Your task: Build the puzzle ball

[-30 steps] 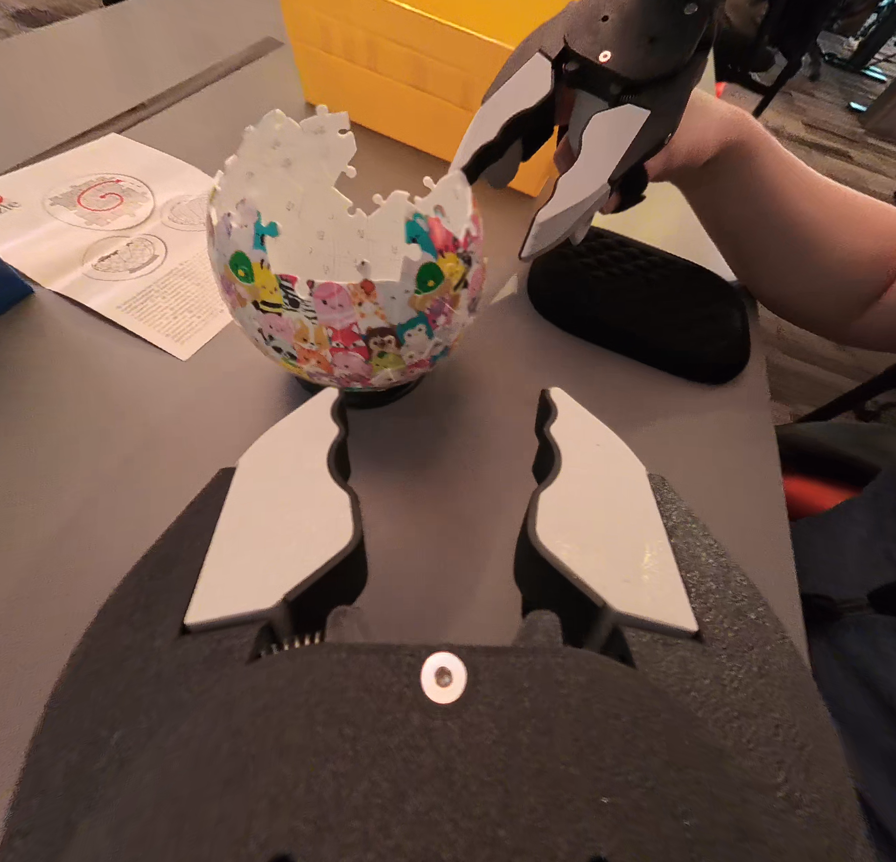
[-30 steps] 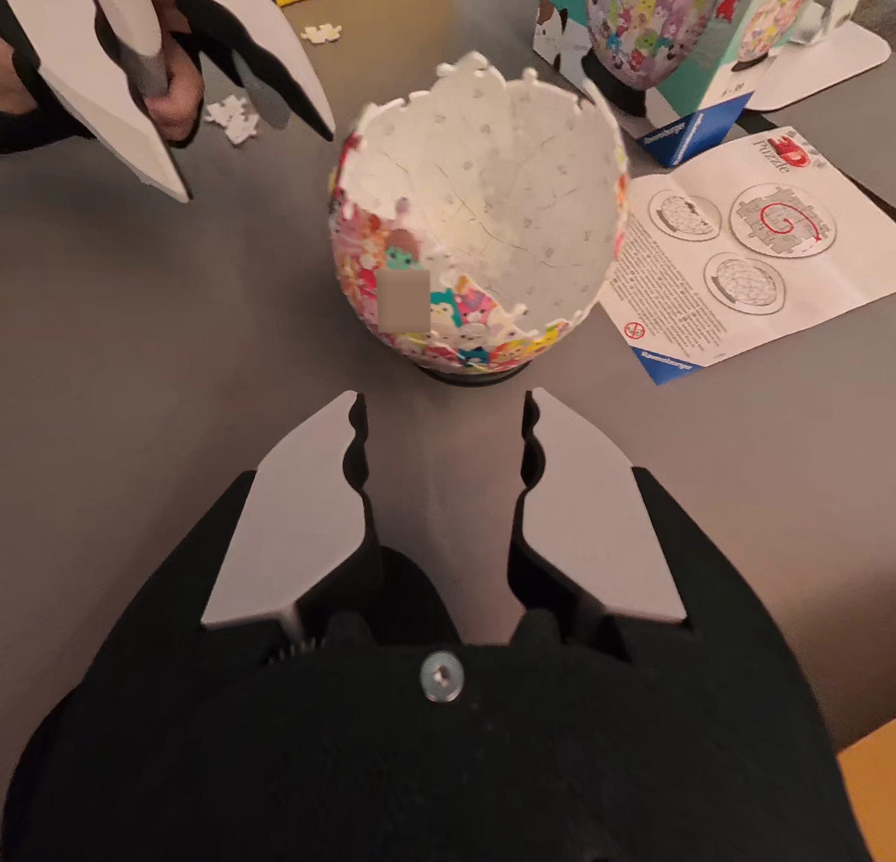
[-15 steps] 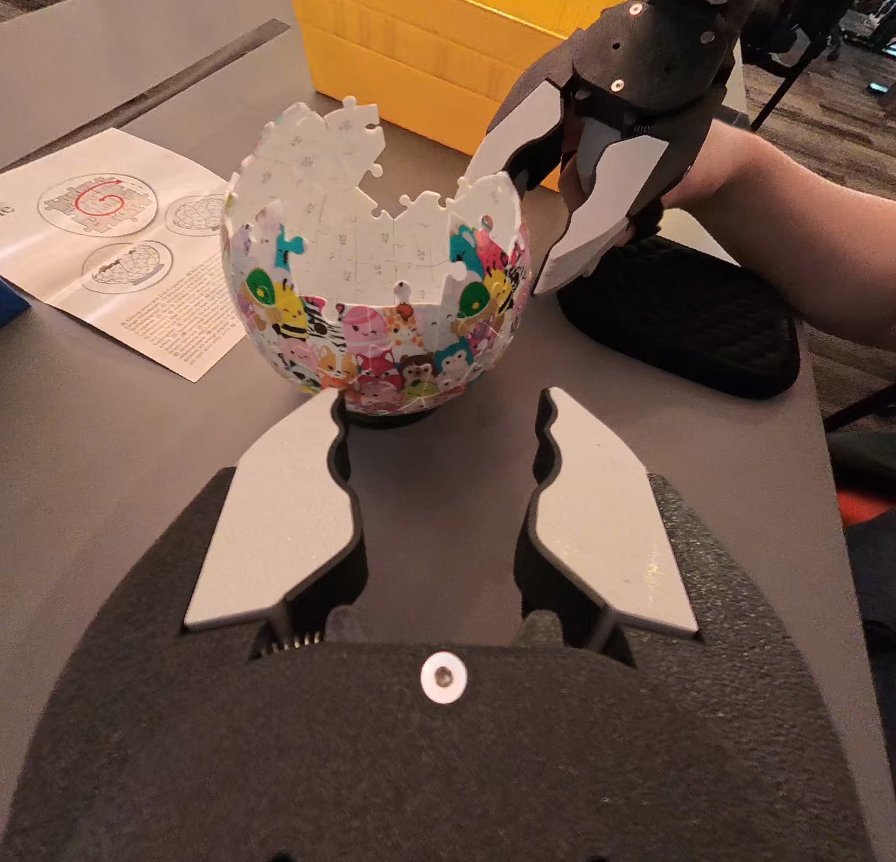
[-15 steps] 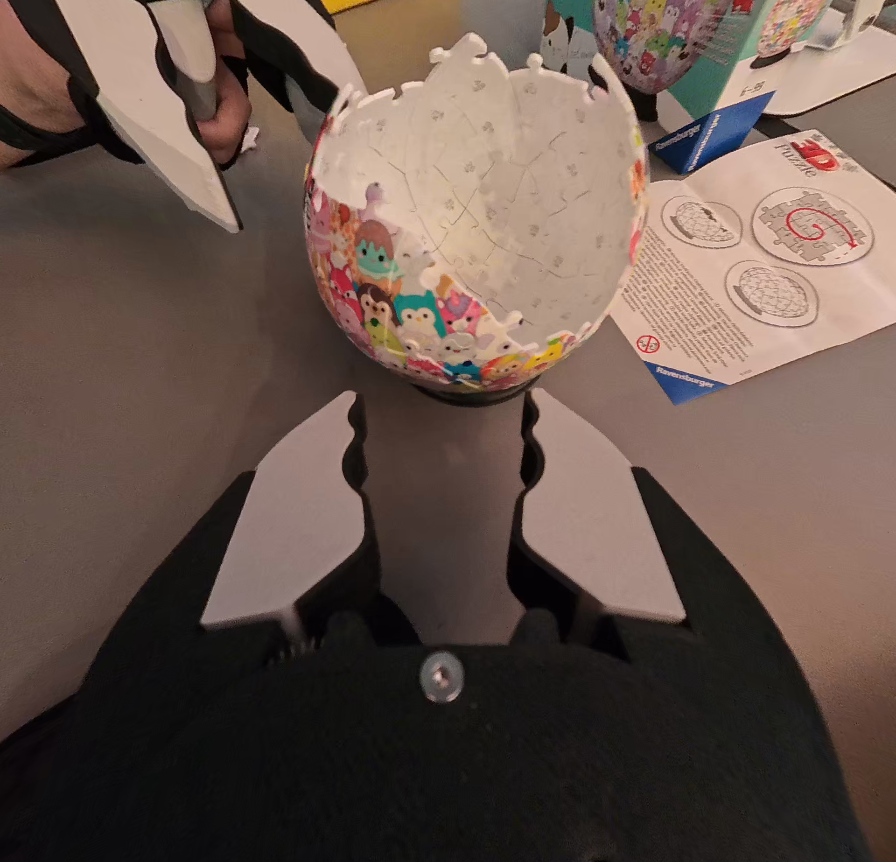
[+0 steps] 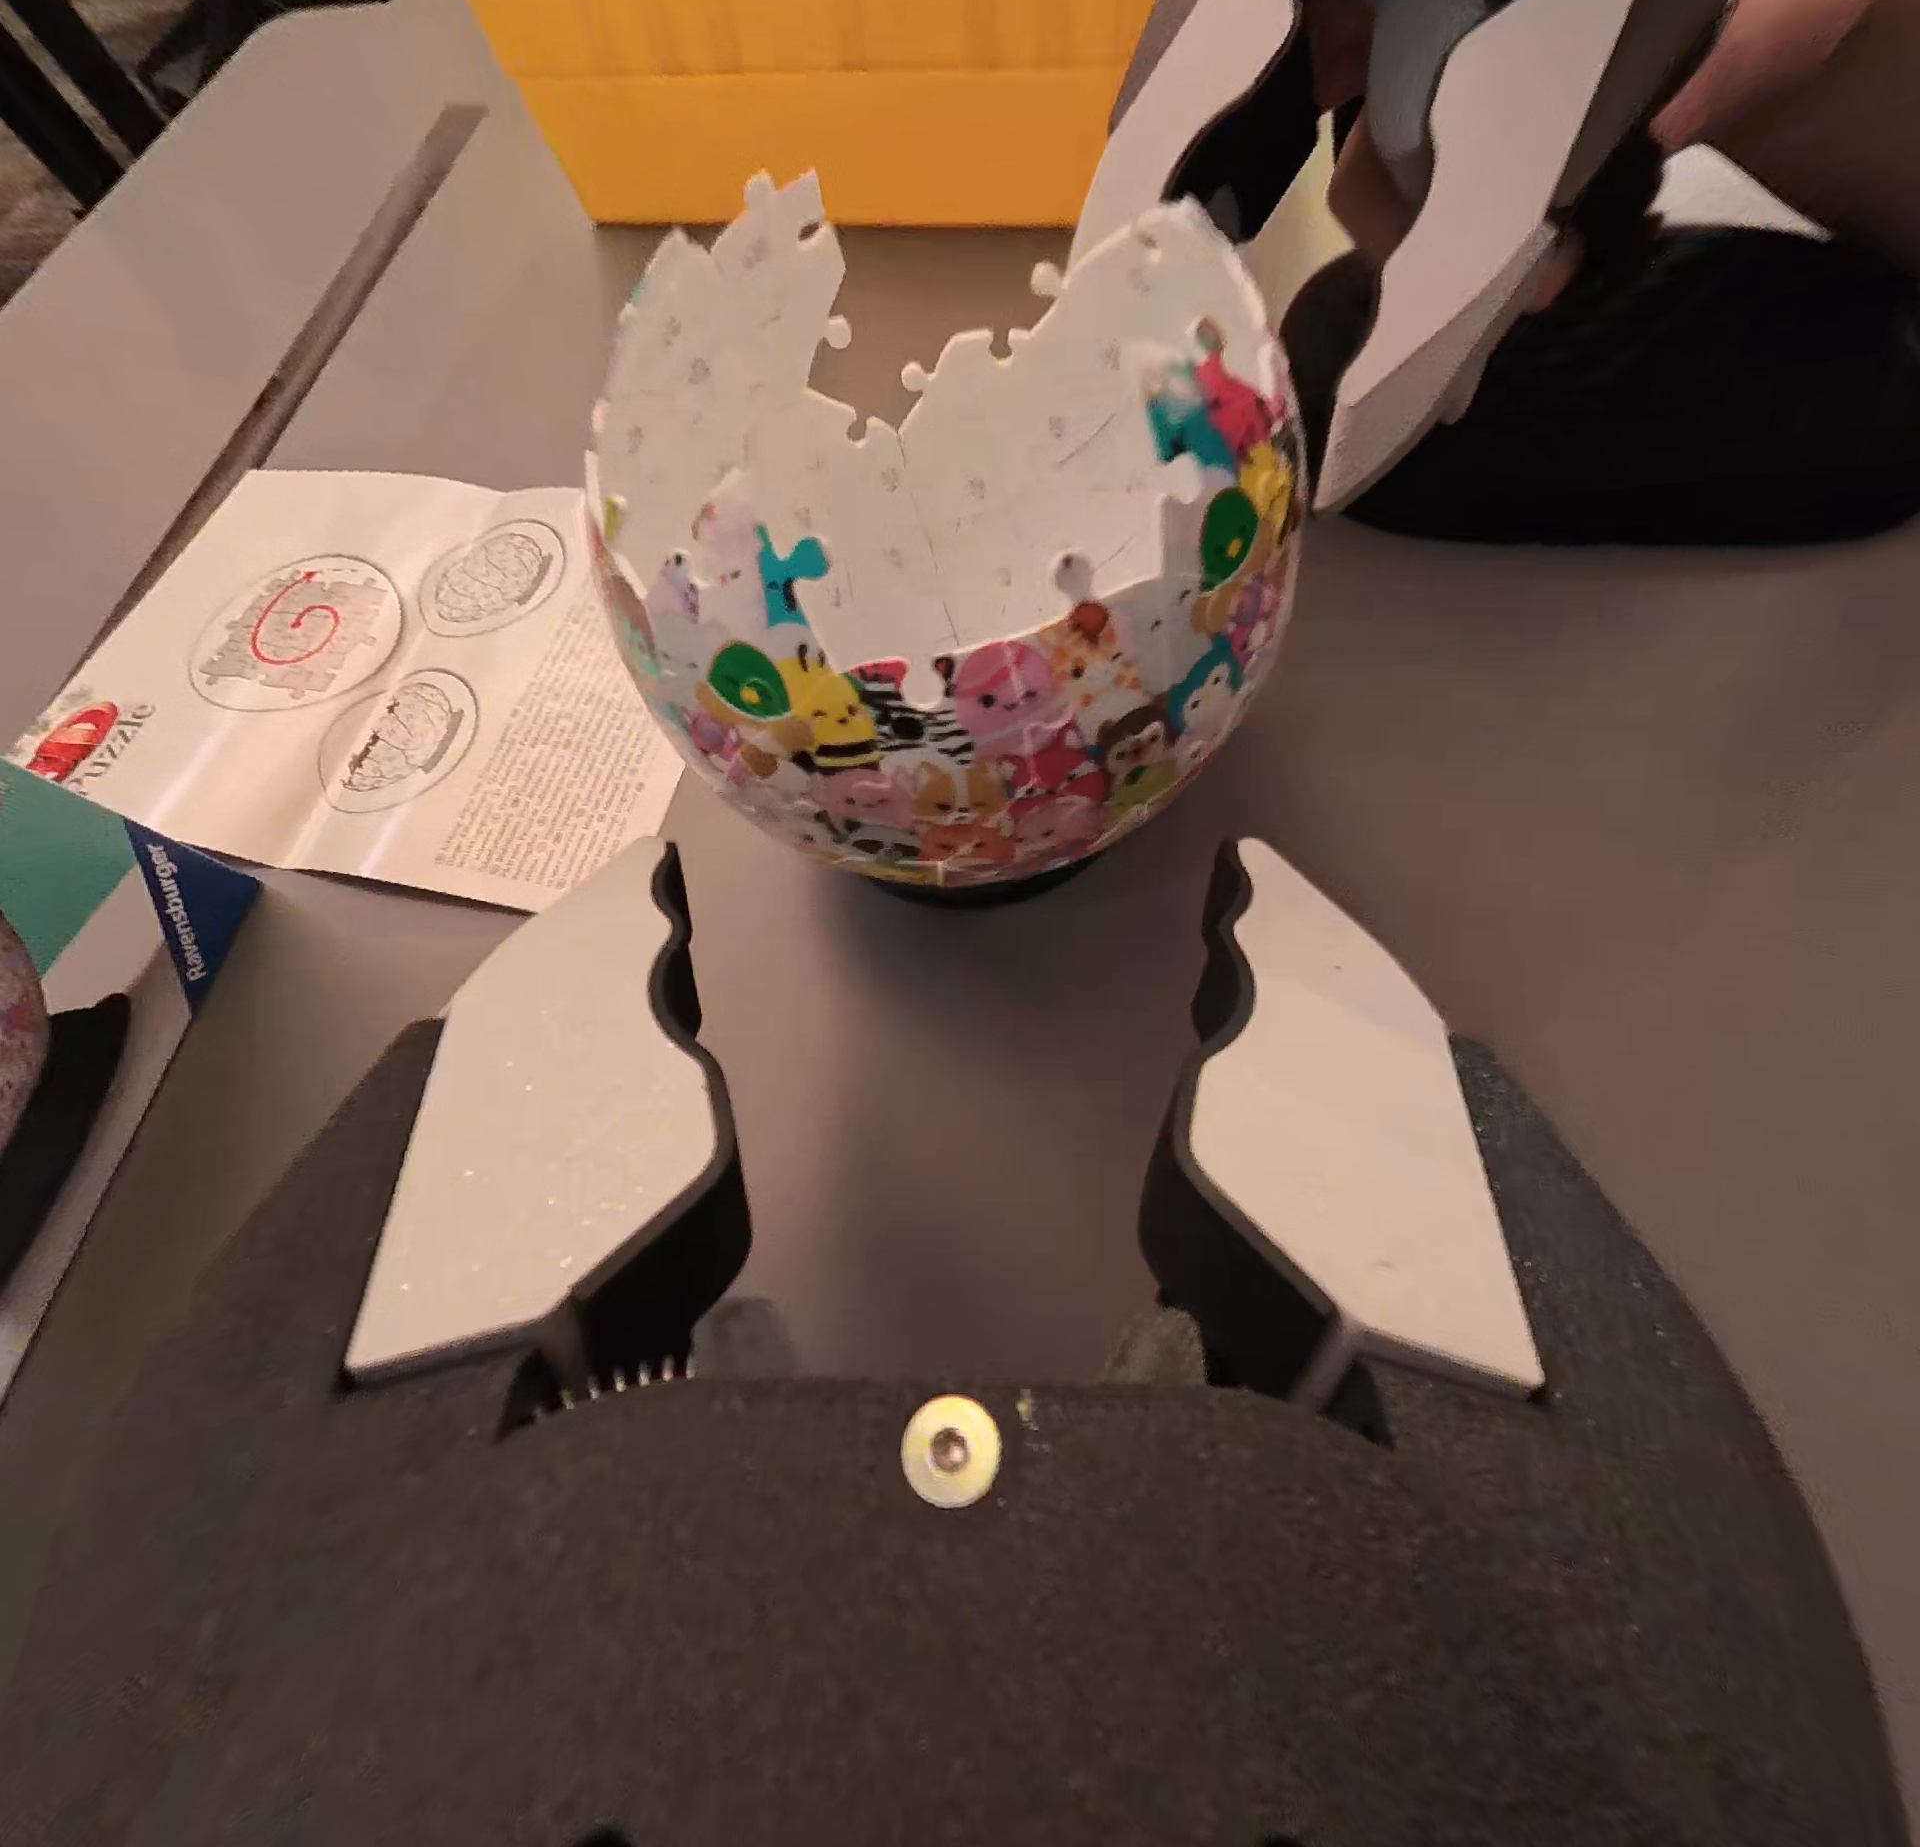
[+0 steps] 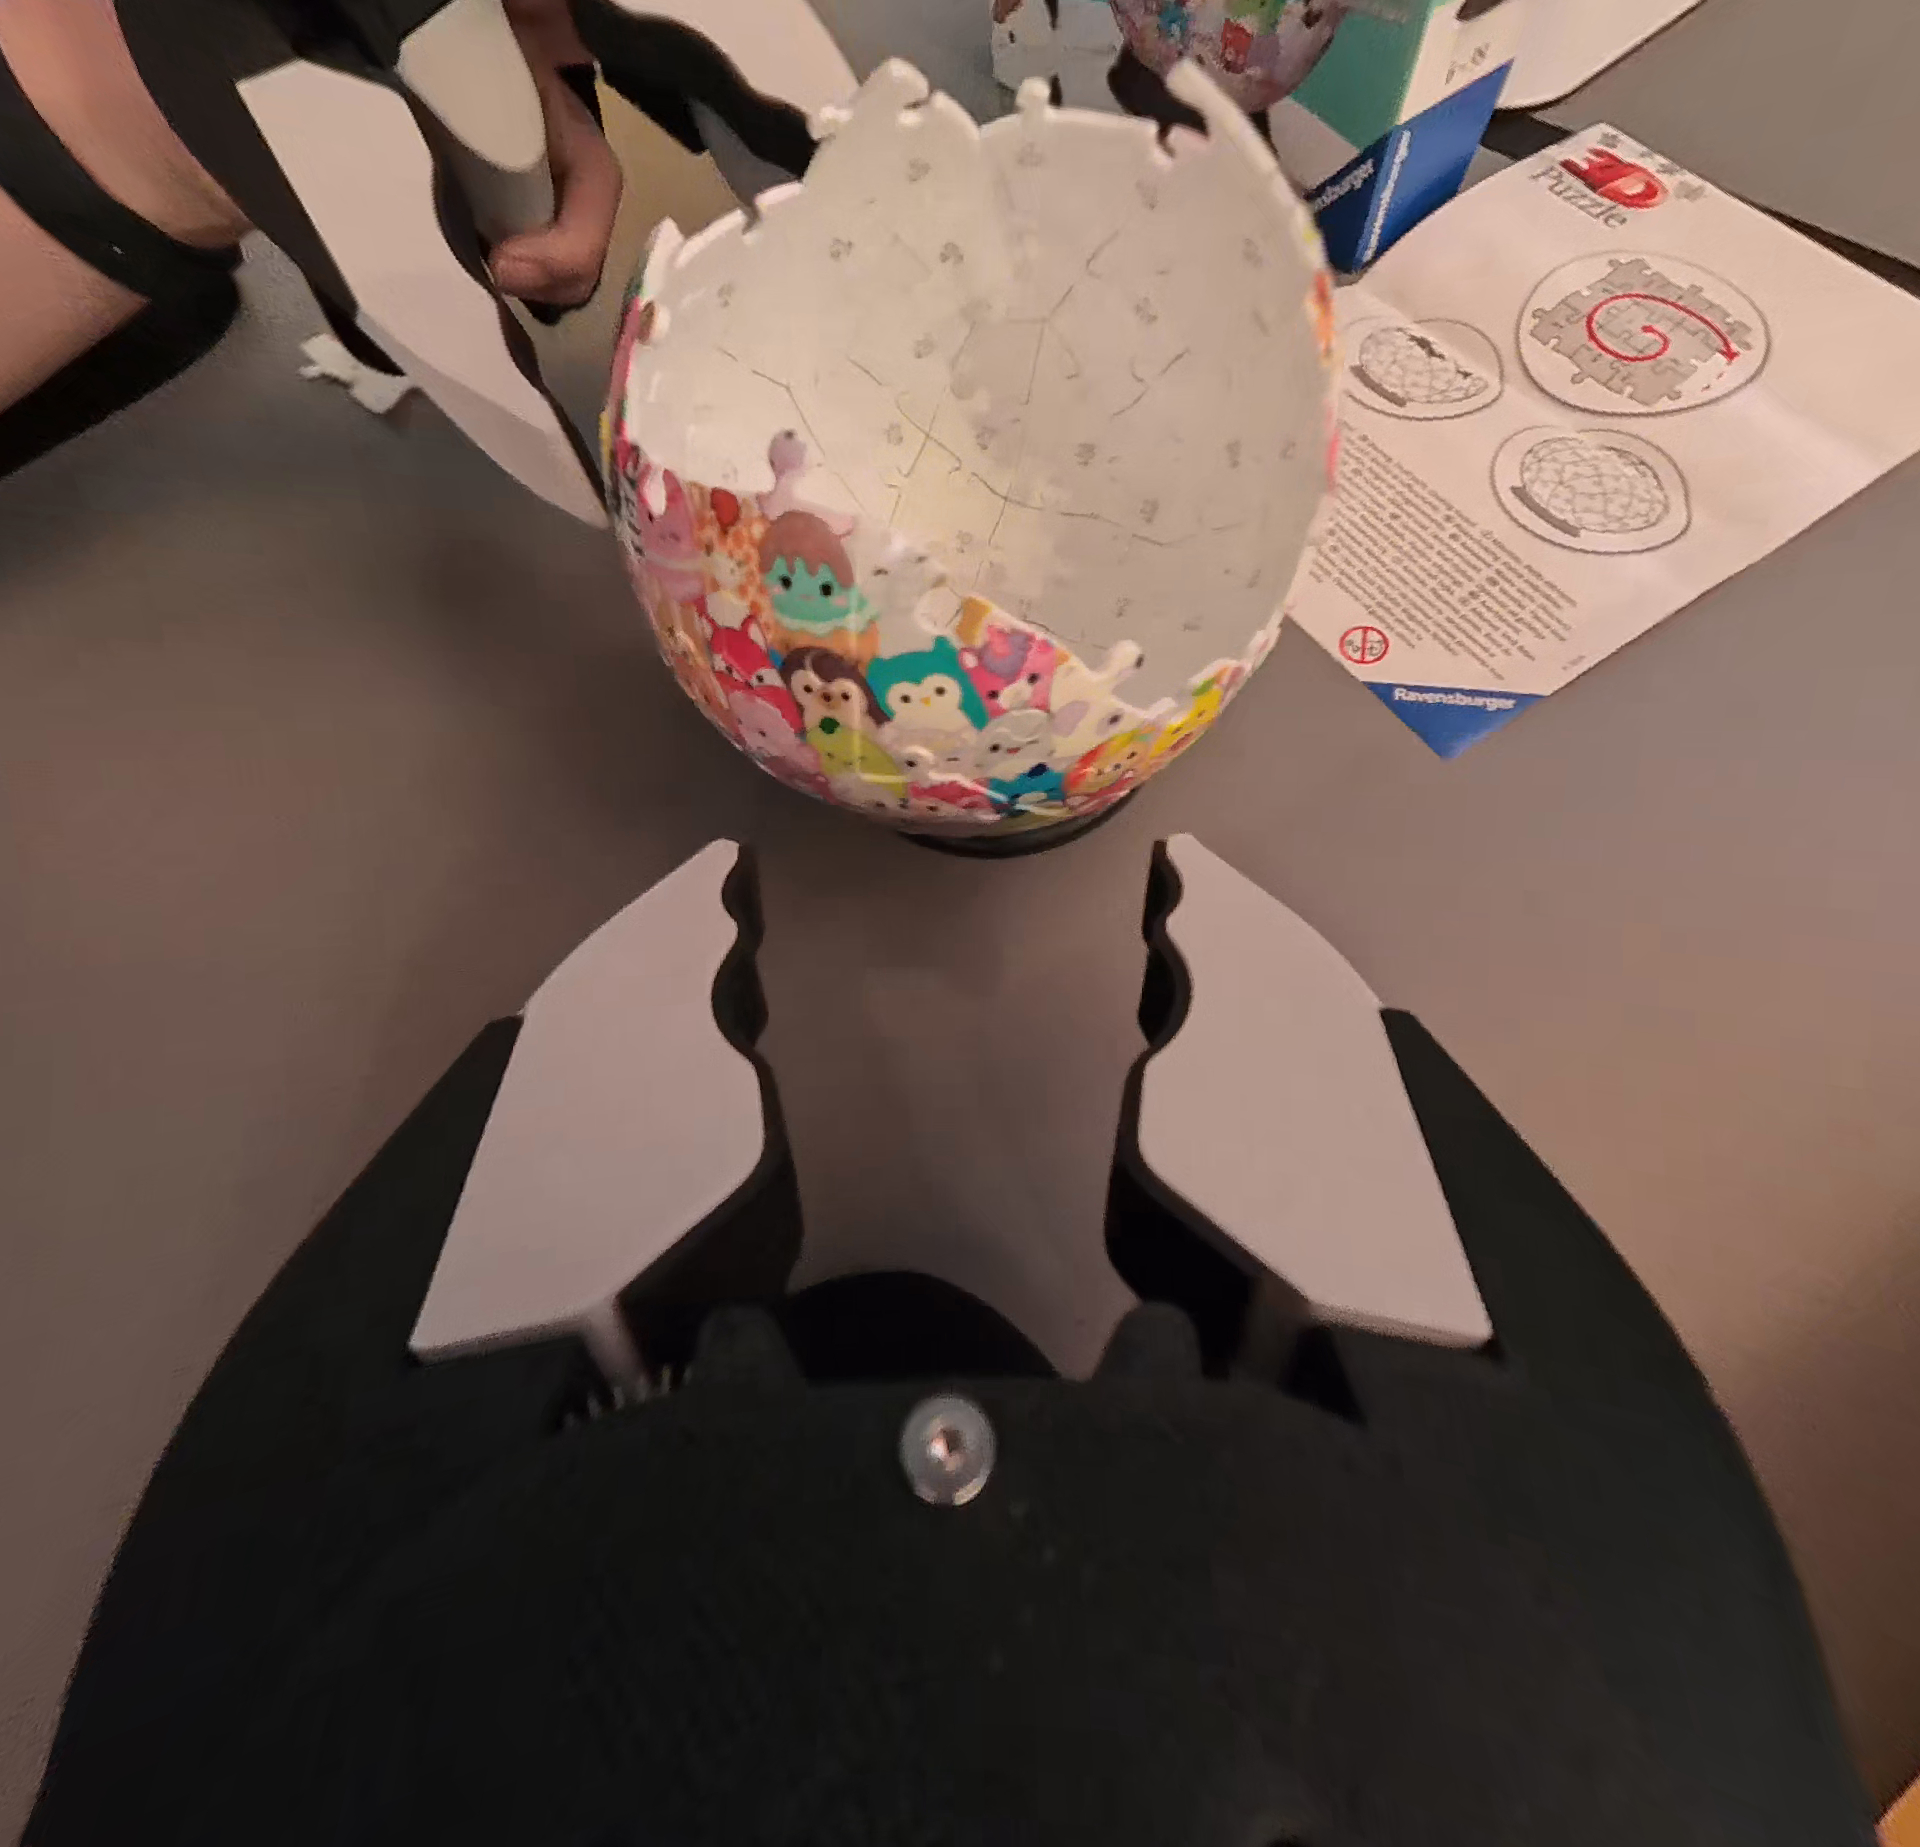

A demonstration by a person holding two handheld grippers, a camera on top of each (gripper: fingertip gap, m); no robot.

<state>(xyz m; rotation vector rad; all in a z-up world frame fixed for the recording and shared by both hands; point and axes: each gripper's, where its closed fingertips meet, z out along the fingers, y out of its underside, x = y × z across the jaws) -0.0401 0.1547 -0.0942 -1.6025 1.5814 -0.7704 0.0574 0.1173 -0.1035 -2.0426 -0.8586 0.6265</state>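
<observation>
The puzzle ball is a half-built shell, with colourful animals outside and white inside, open at the top with a jagged rim. It sits on a small black stand on the grey table. My left gripper is open and empty, its tips just short of the stand. My right gripper is open and empty, its tips just short of the ball on the opposite side. In the left wrist view the right gripper shows close beside the ball's right rim. In the right wrist view the left gripper shows by the ball's left rim.
A yellow bin stands behind the ball. An instruction sheet lies to its left. The puzzle box stands beyond the ball. A black pad lies at the right. Loose white pieces lie under the left gripper.
Both grippers have moved in toward the ball from opposite sides, so it looms larger in both views. Both stay open and empty. The ball has not moved.
</observation>
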